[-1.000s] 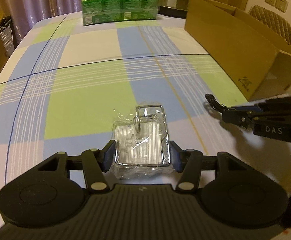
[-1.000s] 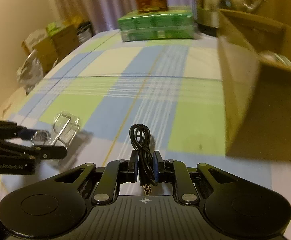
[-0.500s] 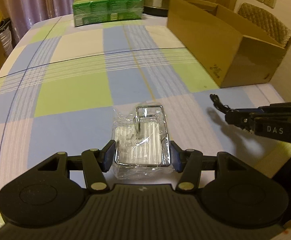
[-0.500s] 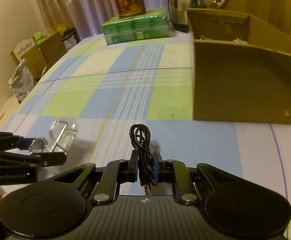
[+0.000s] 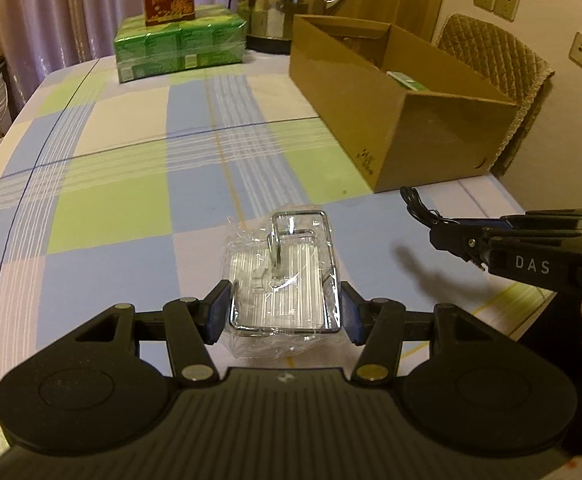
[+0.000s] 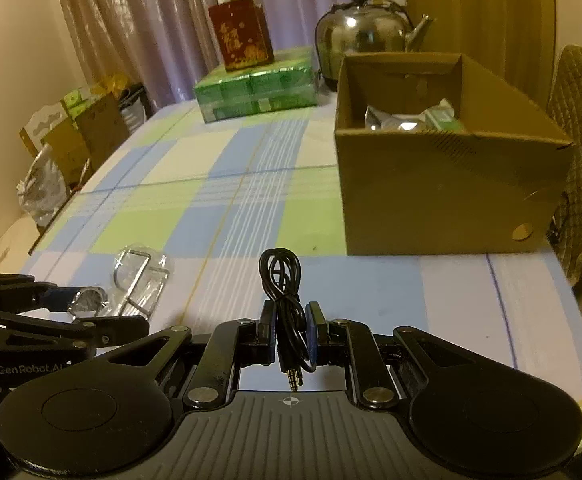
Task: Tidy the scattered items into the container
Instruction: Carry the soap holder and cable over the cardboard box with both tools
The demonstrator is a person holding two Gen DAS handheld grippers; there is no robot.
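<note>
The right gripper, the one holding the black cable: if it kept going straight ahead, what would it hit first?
Probably the cardboard box, near its left corner; the right gripper might slip just past it, depth unclear.

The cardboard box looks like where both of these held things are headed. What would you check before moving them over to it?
1. Left gripper grip on the wrapped metal rack: ok, fingers press both of its sides.
2. Right gripper grip on the black audio cable: ok, pinched between the pads, plug end hanging behind.
3. Cardboard box open on top: ok.
4. Room inside the box: cannot tell fully; a few packets already lie in it, the near part is hidden.
5. Path across the checked tablecloth to the box: ok, nothing stands between.
6. Grippers apart from each other: ok, a gap shows in both views.
</note>
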